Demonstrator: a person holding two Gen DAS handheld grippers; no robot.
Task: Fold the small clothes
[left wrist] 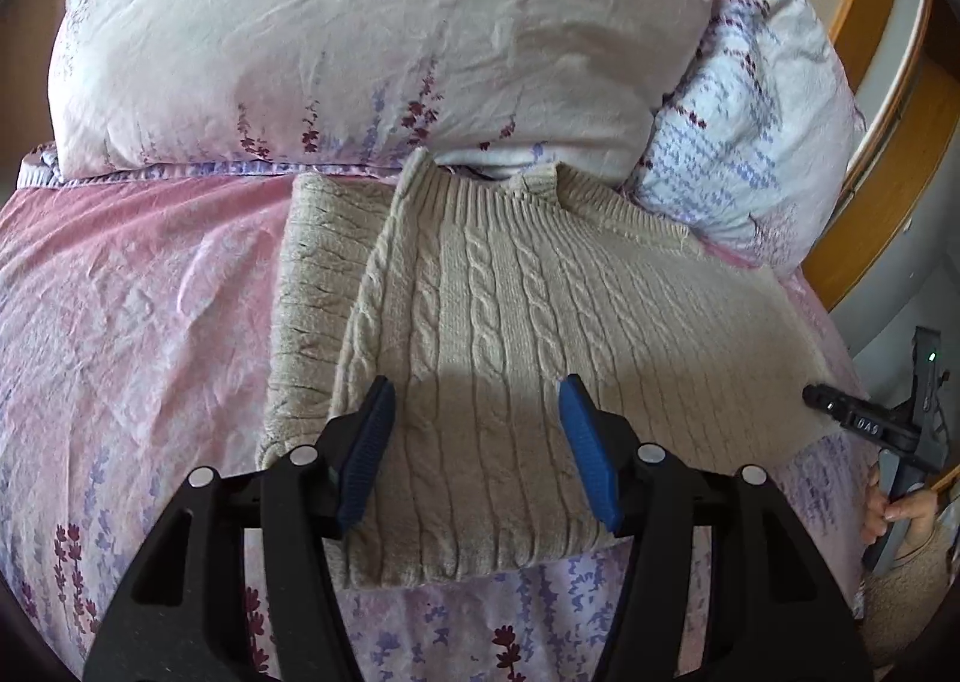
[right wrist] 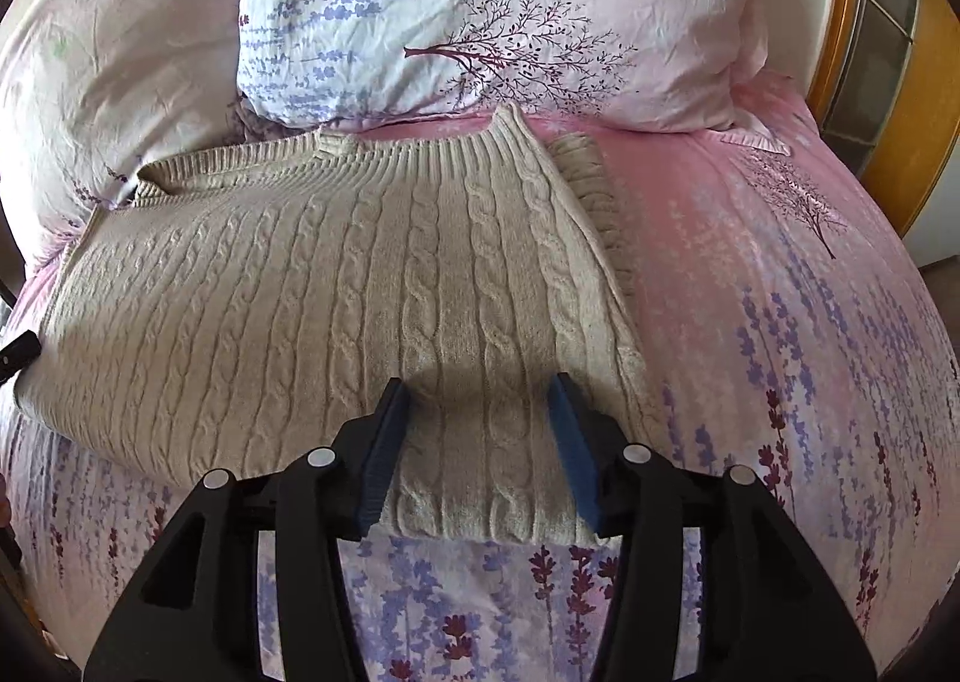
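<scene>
Sweater [left wrist: 516, 322] folded on bedspread [left wrist: 138, 286], both tongs [left wrist: 477, 445] [right wrist: 480, 436] agape above

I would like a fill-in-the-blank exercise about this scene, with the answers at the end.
1. The beige sweater has a ____ knit pattern.
2. The sweater lies on a bed sheet printed with ____ flowers.
3. The left hand-held gripper has ____ pads.
4. Both hand-held grippers' jaws stand ____, the right hand-held gripper included.

Answers: cable; lavender; blue; open
</scene>
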